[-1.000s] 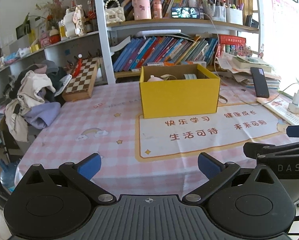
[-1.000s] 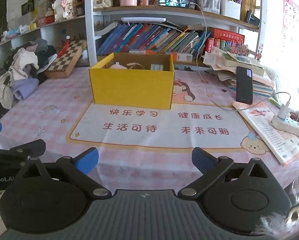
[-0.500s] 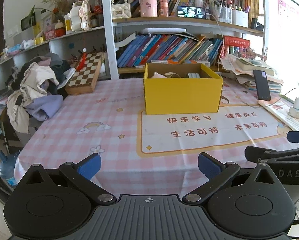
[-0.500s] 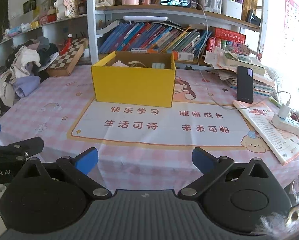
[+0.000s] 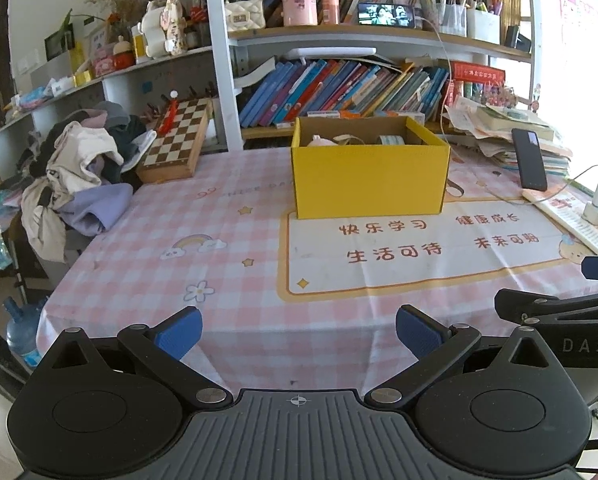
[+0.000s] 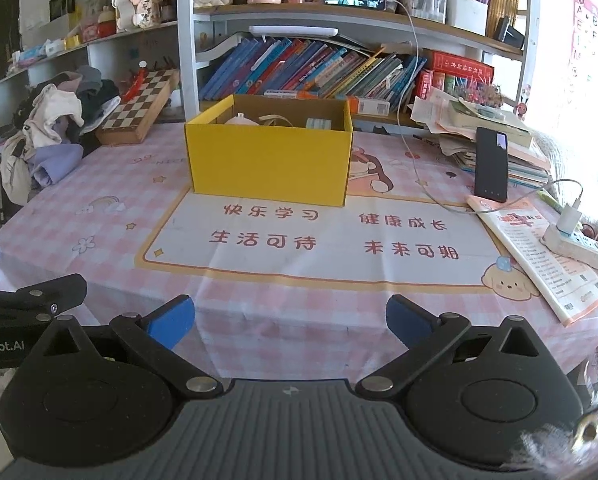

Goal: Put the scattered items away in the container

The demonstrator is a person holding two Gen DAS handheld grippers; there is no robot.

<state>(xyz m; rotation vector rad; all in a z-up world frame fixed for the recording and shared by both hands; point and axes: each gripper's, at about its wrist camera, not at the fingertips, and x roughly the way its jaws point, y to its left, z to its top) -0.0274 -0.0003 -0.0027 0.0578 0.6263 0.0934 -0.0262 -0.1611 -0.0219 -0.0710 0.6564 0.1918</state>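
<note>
Had both grippers low at near edge of table point(image 5: 235, 264), side by side, nothing held. Left gripper point(image 5: 298, 332): blue fingertips point(image 5: 178, 331) spread wide apart, only pink check cloth between them. Right gripper point(image 6: 290, 322): same, pads point(image 6: 407, 323) wide apart, empty. Each showed at the edge of the other's view. Yellow box point(image 5: 369, 178) sat upright on far half of table, well apart from both grippers, its front edge touching the white mat w/ orange characters point(image 5: 423, 256). Inside box I saw a pale rounded item point(image 6: 245, 120), a loose tan strap point(image 6: 275, 120) and a small light-green pack point(image 6: 319, 123) by the right wall; couldn't tell more. Mat in front of box was bare. Chessboard point(image 5: 177, 140) leaned at far left by clothes heap point(image 5: 79, 168). Black phone point(image 6: 491, 164) stood propped against paper stack on right; power strip w/ white charger point(image 6: 575, 236) lay on a booklet point(image 6: 539, 256) near right edge. Bookshelf point(image 5: 339, 88) behind box.
</note>
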